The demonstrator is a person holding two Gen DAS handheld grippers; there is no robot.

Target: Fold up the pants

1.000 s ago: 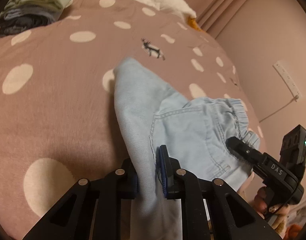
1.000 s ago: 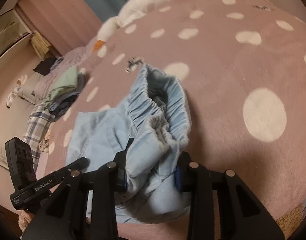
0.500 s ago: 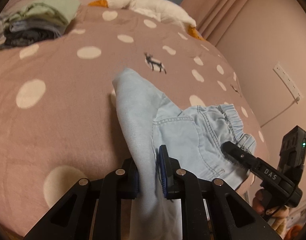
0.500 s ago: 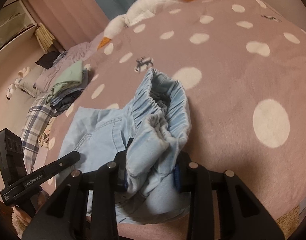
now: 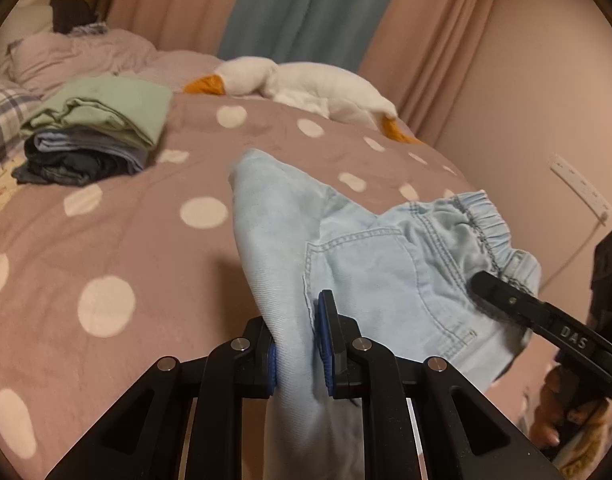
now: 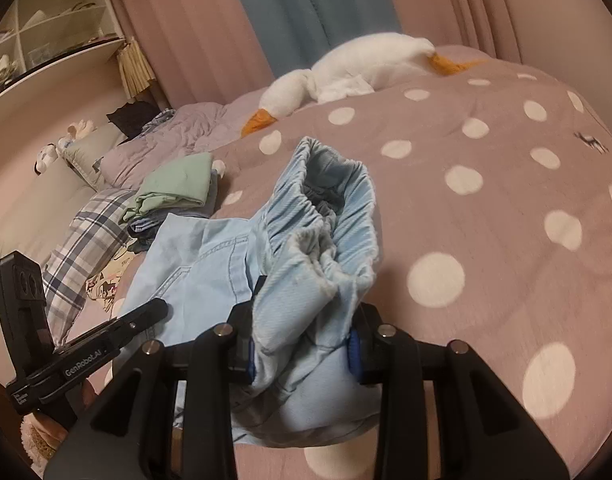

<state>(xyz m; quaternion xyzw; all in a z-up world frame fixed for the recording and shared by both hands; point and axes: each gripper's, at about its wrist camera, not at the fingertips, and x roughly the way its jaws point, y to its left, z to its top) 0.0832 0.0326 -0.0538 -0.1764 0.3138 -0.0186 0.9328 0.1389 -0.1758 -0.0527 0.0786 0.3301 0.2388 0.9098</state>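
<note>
The pants [image 5: 386,276], pale blue denim, hang lifted over the near edge of the bed [image 5: 118,240], held at two places. The left hand-held gripper [image 5: 296,354] is nearly closed, its blue pads pinching a thin fold of the fabric beside the back pocket. The right hand-held gripper [image 6: 302,354] stands partly open around a thick bunch at the elastic waistband, clamped on it.

The step in hand looks like lifting the pants clear to lay them flat on the bed. To do it well, I would keep both grips level and draw them apart so the cloth hangs smooth, then set it down on the bed well short of the stack of folded clothes [image 5: 94,136] and the plush goose [image 5: 306,84].

The legs drop below both views, so their length and any twist cannot be seen. How many layers each gripper holds is unclear.
</note>
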